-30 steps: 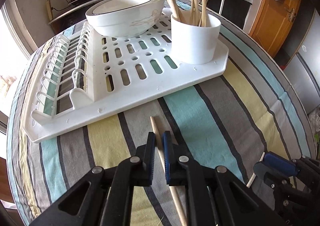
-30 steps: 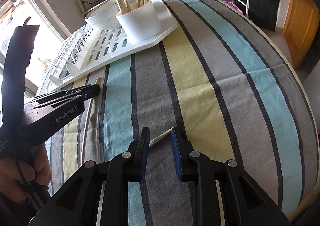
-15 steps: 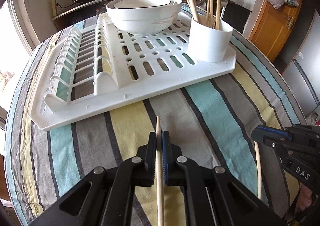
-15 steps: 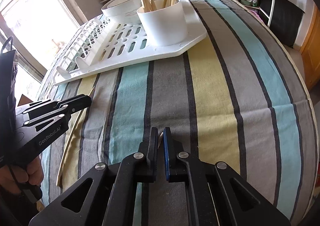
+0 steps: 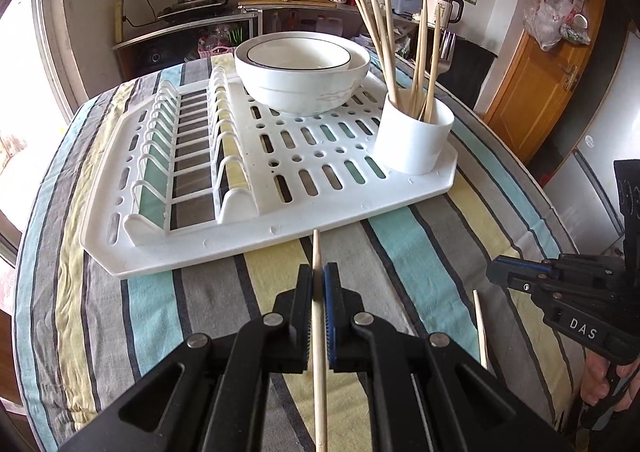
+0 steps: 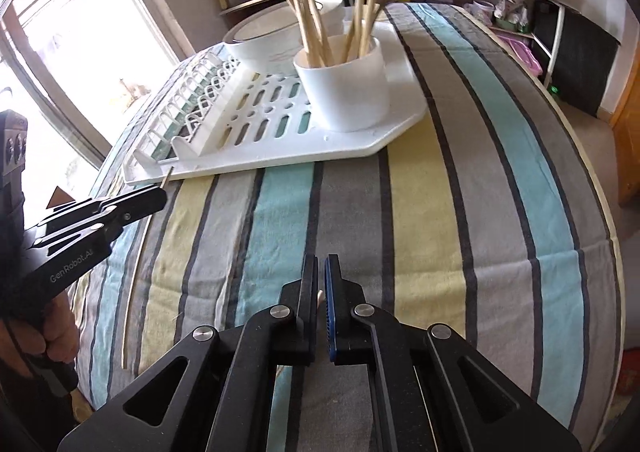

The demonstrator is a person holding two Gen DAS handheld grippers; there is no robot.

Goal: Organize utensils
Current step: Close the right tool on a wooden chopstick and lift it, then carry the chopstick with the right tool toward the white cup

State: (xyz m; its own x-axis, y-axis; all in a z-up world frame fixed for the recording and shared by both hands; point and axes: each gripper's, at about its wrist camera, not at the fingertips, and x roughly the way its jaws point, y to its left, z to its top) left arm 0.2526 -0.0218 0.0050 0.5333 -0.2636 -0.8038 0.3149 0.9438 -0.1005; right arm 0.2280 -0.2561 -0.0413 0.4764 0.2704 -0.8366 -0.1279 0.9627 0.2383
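Left tongs [image 5: 318, 284] clenched on a wooden chopstick [image 5: 319, 352]; the stick runs lengthwise between the pads, its tip poking out ahead toward the near edge of the white drying rack [image 5: 224, 248].

Right tongs [image 6: 321, 276] clenched on a second chopstick [image 5: 480, 328]; the jaws have just been closing. In the right wrist view only a sliver of pale wood shows between the pads. In the left wrist view this stick hangs below the right tongs, above the striped cloth on the surface [image 6: 440, 212].

Rack sits on the surface, well ahead of both tongs. On it: a white utensil cup [image 5: 414, 142] at the right corner, holding several upright chopsticks and a metal utensil; stacked white bowls [image 5: 302, 72] behind it; plate slots along the left side.

A hand [image 6: 56, 336] grips the left tool's handle at the left edge of the right wrist view.
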